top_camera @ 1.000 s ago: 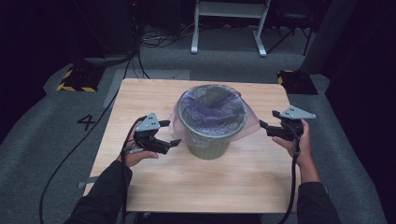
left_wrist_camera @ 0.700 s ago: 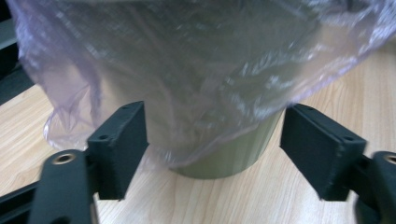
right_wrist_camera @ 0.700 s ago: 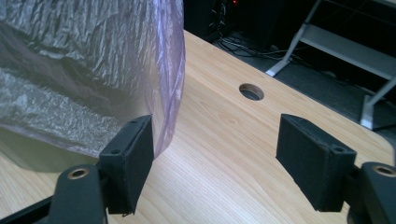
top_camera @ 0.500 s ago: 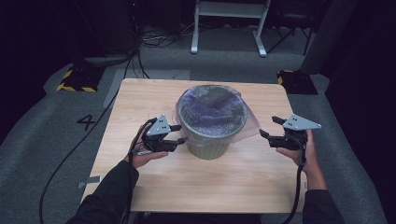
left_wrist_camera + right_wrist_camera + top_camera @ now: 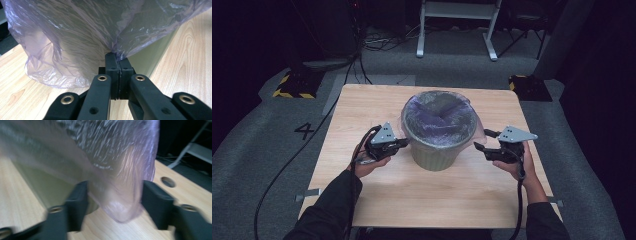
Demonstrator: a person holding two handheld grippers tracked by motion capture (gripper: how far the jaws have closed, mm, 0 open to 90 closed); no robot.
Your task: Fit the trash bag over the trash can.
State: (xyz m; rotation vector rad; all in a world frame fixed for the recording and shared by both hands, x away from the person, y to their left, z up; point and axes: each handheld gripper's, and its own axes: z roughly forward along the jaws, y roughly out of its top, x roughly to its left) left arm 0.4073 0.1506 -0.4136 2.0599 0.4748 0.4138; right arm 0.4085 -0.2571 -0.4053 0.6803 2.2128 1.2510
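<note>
A grey-green bin [image 5: 437, 155] stands mid-table, lined with a thin purple plastic bag [image 5: 439, 117] whose rim hangs over the outside. My left gripper [image 5: 404, 143] is at the bin's left side. In the left gripper view it [image 5: 119, 60] is shut on a pinch of the bag's overhang [image 5: 75, 37]. My right gripper [image 5: 477, 147] is at the bin's right side. In the blurred right gripper view its jaws [image 5: 115, 195] stand apart and have just been closing, with a hanging flap of the bag [image 5: 120, 202] between them beside the bin wall [image 5: 50, 187].
The wooden table [image 5: 362, 110] has a round hole [image 5: 168, 181] near its right side. Cables trail from both grippers off the front edge. On the grey floor behind are a white frame [image 5: 457, 30] and striped blocks [image 5: 292, 85].
The left gripper edged in to the bin and its jaws shut on the bag's overhang. The right gripper slid left toward the bin and its jaws narrowed around the flap.
</note>
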